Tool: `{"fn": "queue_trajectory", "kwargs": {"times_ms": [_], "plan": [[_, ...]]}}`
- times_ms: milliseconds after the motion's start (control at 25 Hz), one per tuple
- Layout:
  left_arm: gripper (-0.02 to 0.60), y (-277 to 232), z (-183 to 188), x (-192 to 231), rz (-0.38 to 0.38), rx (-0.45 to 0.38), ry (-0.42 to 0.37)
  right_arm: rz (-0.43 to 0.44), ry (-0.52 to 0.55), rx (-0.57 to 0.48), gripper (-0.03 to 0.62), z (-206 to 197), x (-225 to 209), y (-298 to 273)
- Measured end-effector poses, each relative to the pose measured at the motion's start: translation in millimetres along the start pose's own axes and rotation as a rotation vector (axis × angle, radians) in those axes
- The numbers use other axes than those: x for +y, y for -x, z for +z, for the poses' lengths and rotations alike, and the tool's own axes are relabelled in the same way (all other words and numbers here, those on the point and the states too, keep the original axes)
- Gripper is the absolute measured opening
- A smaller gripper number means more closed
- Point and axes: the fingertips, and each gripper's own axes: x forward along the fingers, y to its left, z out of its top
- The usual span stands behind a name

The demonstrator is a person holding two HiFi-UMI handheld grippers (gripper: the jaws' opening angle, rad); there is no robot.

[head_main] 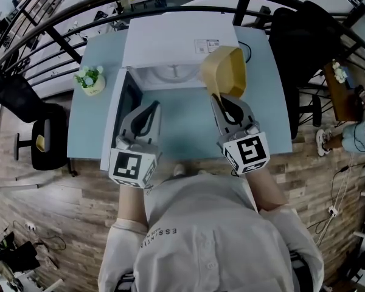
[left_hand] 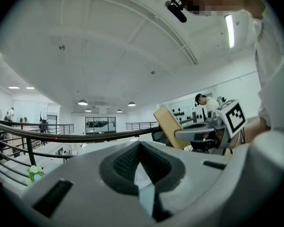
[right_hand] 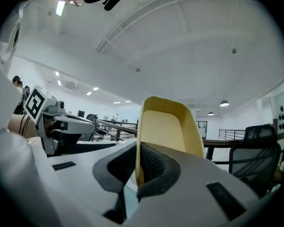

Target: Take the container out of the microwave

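A white microwave stands at the far side of the pale blue table, its door swung open to the left. My right gripper is shut on the rim of a yellow container, held tilted in the air in front of the microwave's right side. In the right gripper view the container stands up between the pads of my right gripper. My left gripper hovers by the open door, shut with nothing in it. In the left gripper view, the container shows to the right of my left gripper.
A small potted plant sits on the table's left side. Black chairs stand to the left and right of the table. A black railing curves behind it. Another person is at the far right.
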Motion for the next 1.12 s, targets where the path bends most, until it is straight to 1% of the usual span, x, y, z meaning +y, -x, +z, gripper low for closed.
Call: {"fn": "queue_trajectory", "kwargs": {"times_ms": [240,400,560,760,1120], "plan": [[-0.006,-3,20,-1,-0.011,-0.038,-0.036,-0.016,-0.019,-0.037,0.02,10,-7,-3],[-0.006,-6,24,1,-0.02,-0.044,-0.048,-0.013,-0.032,-0.055,0.018,13,-7,-5],[-0.006,-8,23,5,-0.019,-0.046,-0.045,-0.002,-0.041,-0.047,0.017,11,-6,-8],[-0.006,-8,21,10,-0.02,-0.046,-0.038,-0.015,-0.038,-0.039,0.017,12,-8,-12],[-0.006,-9,17,12,-0.023,-0.042,-0.02,-0.022,-0.033,-0.061,0.018,16,-5,-16]]}}
